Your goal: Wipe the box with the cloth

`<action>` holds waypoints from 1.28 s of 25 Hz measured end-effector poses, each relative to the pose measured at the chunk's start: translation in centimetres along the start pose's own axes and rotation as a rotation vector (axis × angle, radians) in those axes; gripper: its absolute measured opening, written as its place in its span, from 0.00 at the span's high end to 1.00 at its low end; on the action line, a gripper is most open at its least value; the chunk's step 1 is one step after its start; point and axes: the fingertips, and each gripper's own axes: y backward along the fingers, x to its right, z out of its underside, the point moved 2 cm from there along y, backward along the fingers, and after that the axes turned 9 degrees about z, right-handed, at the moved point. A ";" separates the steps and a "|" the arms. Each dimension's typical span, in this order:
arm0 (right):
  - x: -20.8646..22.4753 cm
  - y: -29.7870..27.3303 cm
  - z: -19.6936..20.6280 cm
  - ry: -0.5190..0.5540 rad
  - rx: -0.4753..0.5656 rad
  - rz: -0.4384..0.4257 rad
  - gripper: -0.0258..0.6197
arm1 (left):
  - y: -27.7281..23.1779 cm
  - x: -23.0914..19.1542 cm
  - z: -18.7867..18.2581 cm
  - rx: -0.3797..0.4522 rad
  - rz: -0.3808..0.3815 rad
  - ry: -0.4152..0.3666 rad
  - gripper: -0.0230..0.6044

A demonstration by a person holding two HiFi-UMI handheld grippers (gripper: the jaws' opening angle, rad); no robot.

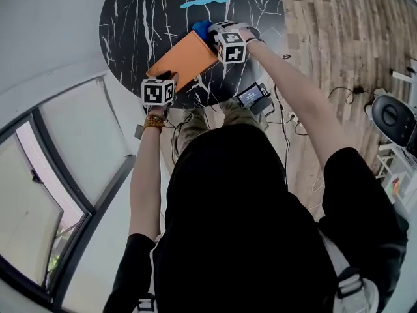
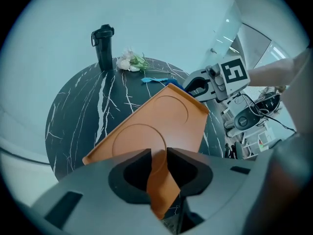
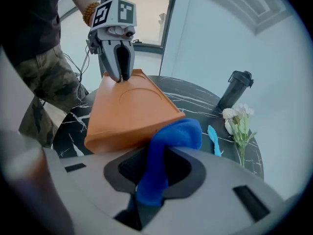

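Orange box (image 2: 156,126) sits on the black marble table (image 2: 78,116), one corner pinched in my left gripper (image 2: 159,154). My right gripper (image 3: 156,156) clamps the blue cloth (image 3: 168,138) against the opposite end. Only the gripper views show the black bottle (image 2: 103,45) beside the white flowers (image 2: 131,61).

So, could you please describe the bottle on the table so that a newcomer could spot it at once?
Start at the round black table with white veins. At its edge farthest from the orange box, next to the white flowers, stands the bottle. It alone is tall, upright and all black.
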 end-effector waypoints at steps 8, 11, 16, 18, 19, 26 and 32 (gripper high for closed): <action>-3.5 1.8 1.4 0.150 0.003 -0.063 0.84 | -0.2 0.2 -0.6 -0.011 0.001 -0.016 0.81; -5.4 3.0 1.9 0.213 0.007 -0.084 0.85 | -0.1 0.4 -0.5 -0.006 0.007 -0.012 0.81; -7.7 4.0 2.7 0.223 -0.002 -0.103 0.84 | -0.1 0.1 -0.7 0.006 0.013 -0.004 0.81; -8.6 4.9 3.2 0.229 -0.009 -0.150 0.84 | -0.4 0.2 -0.6 0.018 0.042 0.022 0.80; -8.7 5.7 3.5 0.197 -0.010 -0.166 0.84 | -0.5 0.4 -0.6 0.025 0.070 0.047 0.78; -2.5 12.0 3.5 -0.724 0.082 0.373 0.84 | 4.4 -2.4 -1.4 0.289 0.106 0.306 0.59; -10.7 7.5 0.9 -0.785 -0.257 0.393 0.84 | 5.2 -7.2 1.5 0.159 0.026 0.160 0.59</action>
